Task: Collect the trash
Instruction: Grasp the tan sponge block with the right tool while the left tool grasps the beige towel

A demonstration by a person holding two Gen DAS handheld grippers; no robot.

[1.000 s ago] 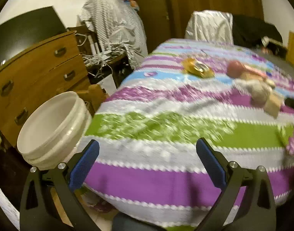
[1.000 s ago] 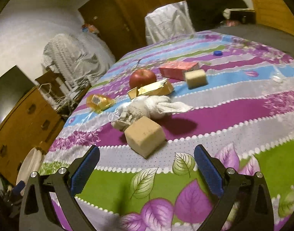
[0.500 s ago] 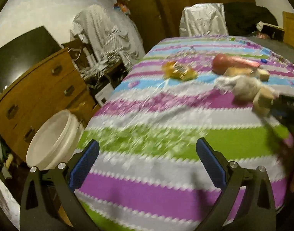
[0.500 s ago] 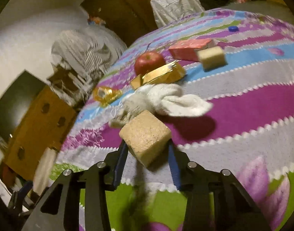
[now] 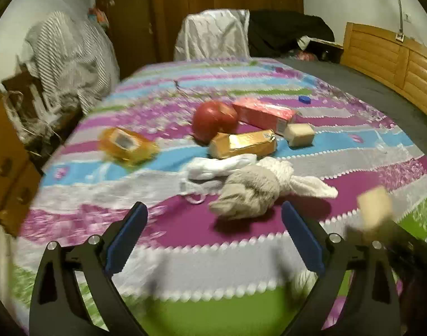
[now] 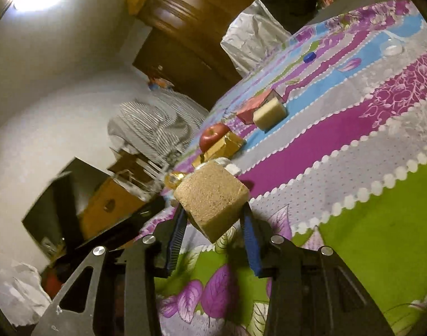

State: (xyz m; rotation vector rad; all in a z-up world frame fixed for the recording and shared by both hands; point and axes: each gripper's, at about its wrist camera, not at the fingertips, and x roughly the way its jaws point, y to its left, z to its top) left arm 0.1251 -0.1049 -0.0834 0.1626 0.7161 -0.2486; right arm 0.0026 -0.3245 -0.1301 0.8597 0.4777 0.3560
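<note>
Left wrist: left gripper (image 5: pixel 212 236) spread wide, jaws closing slightly, nothing between. Grey rag (image 5: pixel 248 193) lies just ahead, slightly right, long axis crosswise. Beyond: one apple (image 5: pixel 213 120), two cartons, one wrapper.
Right wrist: right gripper (image 6: pixel 213 224) pinching one brown sponge block (image 6: pixel 212 196), lifted clear of the bed (image 6: pixel 367 196); second, paler block (image 6: pixel 269 113) far ahead.

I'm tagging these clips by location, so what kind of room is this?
Most likely a bedroom in a home. A bed with a striped floral bedspread fills the view, a wooden headboard stands at its far right, and a tall dark wooden wardrobe lines the back wall.
</note>
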